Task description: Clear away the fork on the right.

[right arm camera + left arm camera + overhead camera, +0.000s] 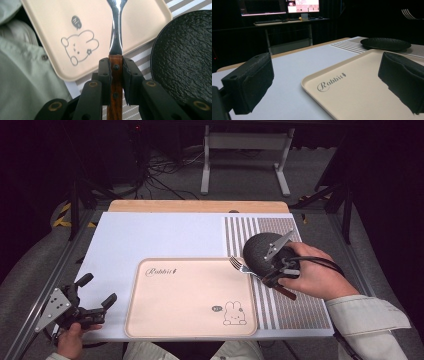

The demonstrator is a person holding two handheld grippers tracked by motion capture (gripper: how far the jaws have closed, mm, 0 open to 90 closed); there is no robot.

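Note:
My right gripper (272, 279) is shut on the wooden handle of a fork (239, 266), whose steel tines reach over the right edge of the beige tray (190, 320). The right gripper view has the fork (116, 37) clamped between both pads, its neck running up over the tray (50, 15) with a rabbit drawing. A black textured plate (257, 251) lies on the striped mat just behind that hand; the same plate (185, 60) sits right of the jaws. My left gripper (97, 292) rests at the table's front left corner, open and empty, its pads (249, 82) wide apart facing the tray (352, 92).
A striped placemat (295, 305) covers the right part of the white table top (150, 235). A wooden strip (200, 206) runs along the far edge. Beyond stand a desk frame and cables on the floor. A person's light sleeve (22, 82) is near the tray's front.

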